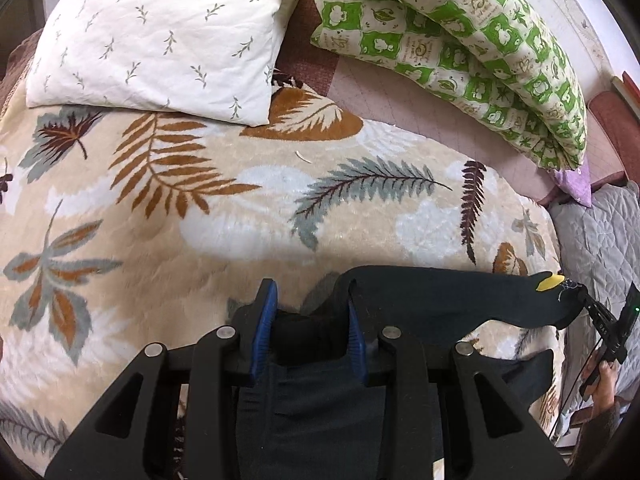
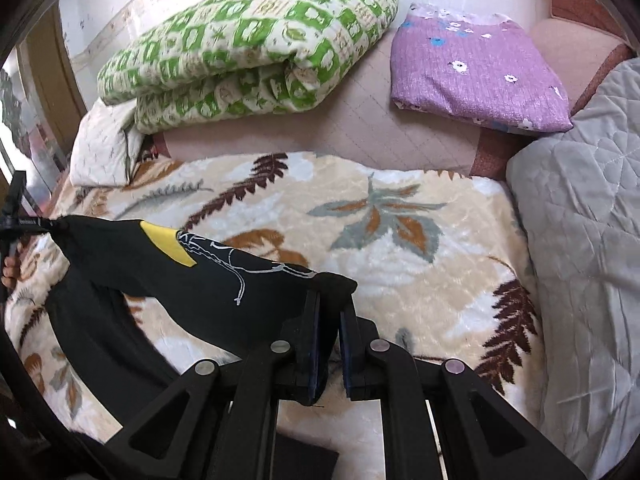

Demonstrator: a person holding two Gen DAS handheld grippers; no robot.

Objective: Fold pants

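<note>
The black pants [image 1: 440, 296] with a yellow patch [image 1: 550, 282] and white line print hang stretched between my two grippers above a leaf-patterned blanket [image 1: 200, 220]. My left gripper [image 1: 312, 300] holds a bunched end of the pants between its blue pads, jaws partly apart around the thick fabric. In the right wrist view my right gripper [image 2: 334, 312] is shut on the other end of the pants [image 2: 180, 276], near the blanket [image 2: 400, 260]. The rest of the pants droops below the left side of that view.
A white pillow [image 1: 160, 36] and a folded green-checked quilt [image 1: 460, 40] lie at the back. A folded purple cloth [image 2: 476, 68] and a grey quilted cover [image 2: 584, 240] lie to the right. The quilt also shows in the right wrist view [image 2: 248, 44].
</note>
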